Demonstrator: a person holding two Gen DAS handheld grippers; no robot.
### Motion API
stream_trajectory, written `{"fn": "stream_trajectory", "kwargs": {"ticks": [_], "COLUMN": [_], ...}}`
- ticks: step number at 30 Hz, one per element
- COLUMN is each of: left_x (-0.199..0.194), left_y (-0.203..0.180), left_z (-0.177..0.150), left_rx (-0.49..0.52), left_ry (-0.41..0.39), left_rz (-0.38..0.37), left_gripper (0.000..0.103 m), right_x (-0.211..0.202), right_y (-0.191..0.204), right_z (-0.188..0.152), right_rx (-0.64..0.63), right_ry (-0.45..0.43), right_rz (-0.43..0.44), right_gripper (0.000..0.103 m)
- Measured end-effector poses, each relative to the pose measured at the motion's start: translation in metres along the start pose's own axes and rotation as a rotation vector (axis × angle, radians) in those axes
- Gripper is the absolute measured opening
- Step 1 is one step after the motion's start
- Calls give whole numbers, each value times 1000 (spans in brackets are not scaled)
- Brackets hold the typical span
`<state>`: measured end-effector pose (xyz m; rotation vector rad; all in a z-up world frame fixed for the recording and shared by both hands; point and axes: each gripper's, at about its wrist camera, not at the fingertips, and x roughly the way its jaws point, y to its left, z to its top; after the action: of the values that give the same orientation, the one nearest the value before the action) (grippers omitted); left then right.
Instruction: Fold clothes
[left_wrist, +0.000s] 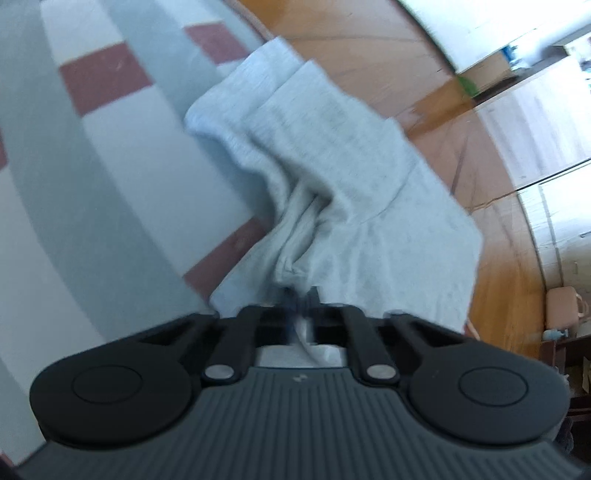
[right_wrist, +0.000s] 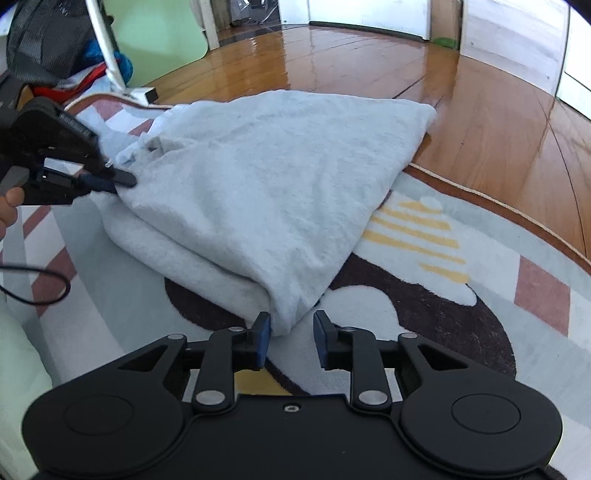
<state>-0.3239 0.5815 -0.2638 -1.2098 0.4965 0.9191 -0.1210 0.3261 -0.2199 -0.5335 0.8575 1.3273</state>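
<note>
A glossy honey-brown wooden plank floor (right_wrist: 369, 62) fills the far half of the right wrist view, and on it lies a big patterned rug (right_wrist: 424, 295) in pale grey-blue and white with dusty-red blocks, yellow stripes and a dark brown shape, edged with a cream cord. On that rug sits the task's thing: a light grey, soft knit garment (right_wrist: 266, 177), folded into a thick bundle with one far corner reaching past the rug's edge onto the wood. In the left wrist view the same cloth (left_wrist: 332, 177) hangs in gathered pleats running down toward the camera, blurred, with rug on its left and floor on its right.

At the far left of the right wrist view, a heap of dark, blue and red things (right_wrist: 55, 48) and a white curved stand (right_wrist: 107, 55) sit by a pale green panel (right_wrist: 159, 33).

Now the tongs. The left gripper (right_wrist: 123, 181), black with blue pads, is pinched narrow on a gathered edge of the garment, a hand (right_wrist: 7, 210) behind it. Its own camera shows the fabric bunched right at the closed tips (left_wrist: 301, 295).

The right gripper (right_wrist: 291, 339) stands partly parted, the bundle's near corner lying between the blue pads (right_wrist: 263, 343); the left pad is touching it, the right pad is clear of it.

A thin black cable (right_wrist: 44, 288) loops over the rug at left.
</note>
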Motion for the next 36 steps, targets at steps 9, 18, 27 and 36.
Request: {"fn": "stream_trajectory", "kwargs": {"ticks": [9, 18, 27, 36], "left_x": [-4, 20, 26, -8], "left_y": [-28, -17, -9, -40], "left_z": [-4, -6, -9, -12], "left_rx": [147, 114, 52, 184], "left_ry": [-23, 47, 58, -162], "left_rz": [-43, 48, 21, 0], "left_gripper": [7, 33, 32, 2], "right_x": [-7, 10, 9, 11], "right_y": [-13, -13, -11, -10], "right_z": [4, 12, 16, 15], "right_rx": [136, 208, 143, 140], "right_ry": [-9, 18, 26, 2], "right_rz": [89, 67, 40, 38], "right_gripper": [32, 38, 39, 42]}}
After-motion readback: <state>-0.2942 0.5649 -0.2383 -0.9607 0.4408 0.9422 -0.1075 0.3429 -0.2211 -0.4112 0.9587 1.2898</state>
